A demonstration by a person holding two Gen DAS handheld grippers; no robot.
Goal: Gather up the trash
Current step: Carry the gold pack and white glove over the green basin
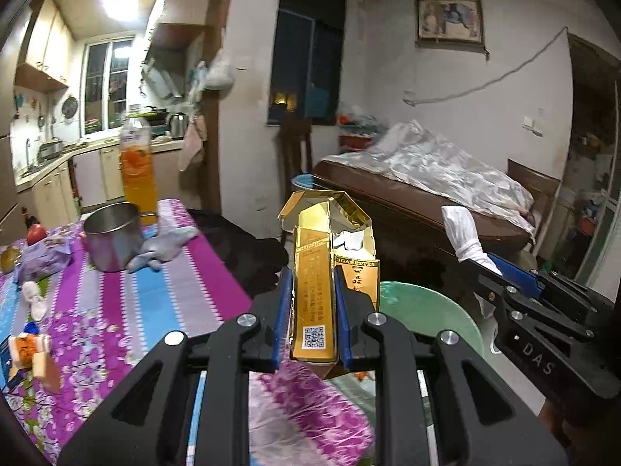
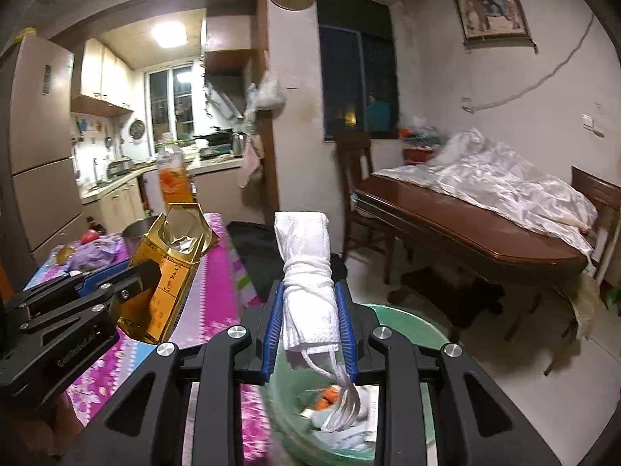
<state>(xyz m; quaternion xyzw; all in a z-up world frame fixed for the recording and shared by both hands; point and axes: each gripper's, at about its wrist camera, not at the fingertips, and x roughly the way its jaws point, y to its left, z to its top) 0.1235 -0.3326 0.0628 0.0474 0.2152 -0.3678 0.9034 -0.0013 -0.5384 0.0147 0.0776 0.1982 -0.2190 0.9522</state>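
Floral tablecloth point(image 1: 116, 295) below; left gripper point(image 1: 312, 303) clamps gold carton point(image 1: 314, 272), right gripper point(image 2: 310, 310) clamps rolled mask point(image 2: 308, 272).

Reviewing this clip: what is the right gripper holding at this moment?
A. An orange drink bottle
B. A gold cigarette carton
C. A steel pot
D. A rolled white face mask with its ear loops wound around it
D: the right gripper pinches a rolled white face mask between its blue pads, above the green bin; the gold cigarette carton is in the left gripper.

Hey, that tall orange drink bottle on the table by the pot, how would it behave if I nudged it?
The orange drink bottle is tall and narrow, so it probably tips easily. It looks mostly full, so likely heavy. Beside the steel pot, it might knock into it.
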